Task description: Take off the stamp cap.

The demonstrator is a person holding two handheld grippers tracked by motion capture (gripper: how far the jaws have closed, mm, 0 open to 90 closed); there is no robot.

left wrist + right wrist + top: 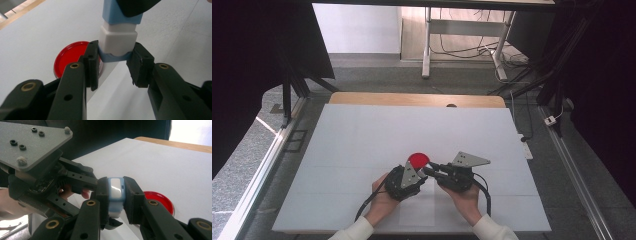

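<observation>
Table (362, 135): white sheet under both grippers; it reaches far ahead of them and to both sides.
Right gripper (115, 192): closed firmly on the blue body of the small block. In the high view it comes in from the right and points to the left, toward the other gripper (432, 170).
Left gripper (115, 58): closed on the other end of the same block; each pad presses one side of it, at the blue band under the white section. In the high view it sits just left of the right gripper (419, 172).
Red lid (72, 58): flat round disc on the table, just behind the left gripper's left jaw and a little beyond both tips; nothing holds it.
Blue-and-white block (118, 37): held between the two grippers, above the table.
Key relation: the long axis of the block runs straight from one gripper to the other, so each gripper has one end. Both are equally near. I judge that pulling apart along this axis would separate the two parts.
</observation>
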